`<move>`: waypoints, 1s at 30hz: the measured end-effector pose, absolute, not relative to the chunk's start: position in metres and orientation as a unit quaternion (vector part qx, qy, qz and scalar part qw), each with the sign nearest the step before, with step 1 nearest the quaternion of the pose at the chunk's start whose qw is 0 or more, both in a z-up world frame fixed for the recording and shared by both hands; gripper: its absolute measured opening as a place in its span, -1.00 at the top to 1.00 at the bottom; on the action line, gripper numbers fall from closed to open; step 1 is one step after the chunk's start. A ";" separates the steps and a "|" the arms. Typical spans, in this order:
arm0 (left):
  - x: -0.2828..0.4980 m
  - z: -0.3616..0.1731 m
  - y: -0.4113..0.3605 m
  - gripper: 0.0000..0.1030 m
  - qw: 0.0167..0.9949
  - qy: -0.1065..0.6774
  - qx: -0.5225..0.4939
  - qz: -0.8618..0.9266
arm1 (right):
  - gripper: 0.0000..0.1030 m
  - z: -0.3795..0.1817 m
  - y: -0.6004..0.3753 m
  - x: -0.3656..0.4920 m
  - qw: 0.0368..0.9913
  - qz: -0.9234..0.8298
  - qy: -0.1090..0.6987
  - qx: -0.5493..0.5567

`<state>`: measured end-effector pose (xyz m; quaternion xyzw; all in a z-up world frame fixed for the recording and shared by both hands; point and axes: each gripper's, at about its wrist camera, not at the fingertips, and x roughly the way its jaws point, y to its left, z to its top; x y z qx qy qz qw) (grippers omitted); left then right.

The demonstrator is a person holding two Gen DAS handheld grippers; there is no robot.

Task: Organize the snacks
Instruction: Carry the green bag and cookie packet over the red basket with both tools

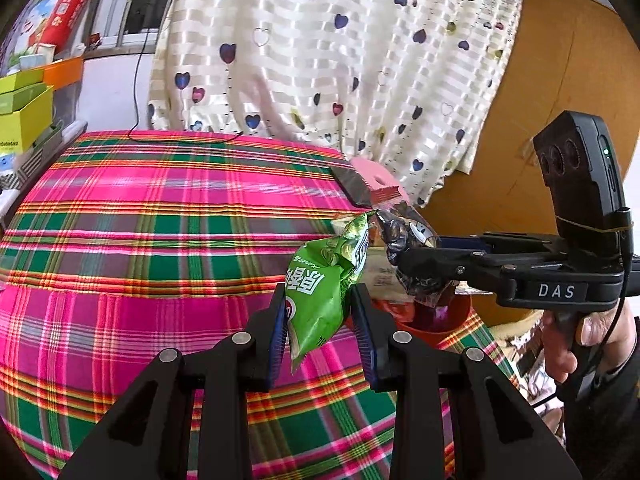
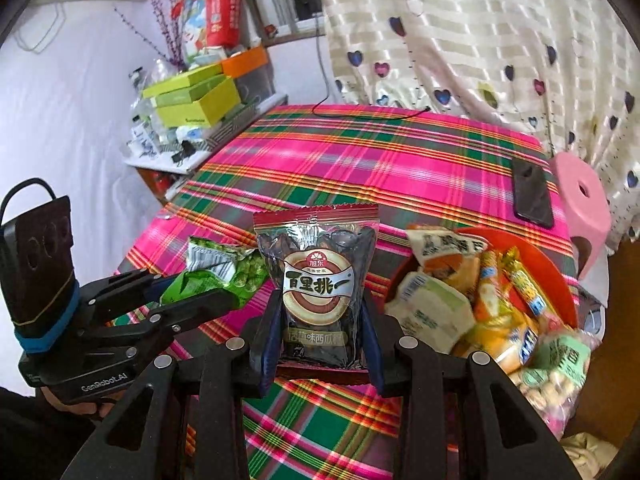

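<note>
My left gripper (image 1: pixel 320 324) is shut on a green snack packet (image 1: pixel 324 288) and holds it above the plaid cloth; it shows from the side in the right wrist view (image 2: pixel 224 276). My right gripper (image 2: pixel 318 328) is shut on a dark melon-seed packet with a red top edge (image 2: pixel 316 280), held upright next to the green packet. In the left wrist view this packet (image 1: pixel 404 236) hangs over the red bowl (image 1: pixel 444 320). The red bowl (image 2: pixel 548 264) at the right holds several mixed snack packets (image 2: pixel 472 304).
A pink, green and orange plaid cloth (image 2: pixel 360 160) covers the table. A black phone (image 2: pixel 532 192) lies at its far right edge, beside a pink stool (image 2: pixel 584 200). Green boxes (image 2: pixel 196 100) are piled on a side shelf at the left. A heart-print curtain (image 1: pixel 340 48) hangs behind.
</note>
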<state>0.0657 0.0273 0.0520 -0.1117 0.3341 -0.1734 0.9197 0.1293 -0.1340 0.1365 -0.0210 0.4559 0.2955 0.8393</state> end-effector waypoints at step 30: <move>0.098 0.050 -0.024 0.37 0.906 0.352 -0.086 -0.220 | 0.35 0.124 -0.204 0.146 0.854 0.233 0.464 0.024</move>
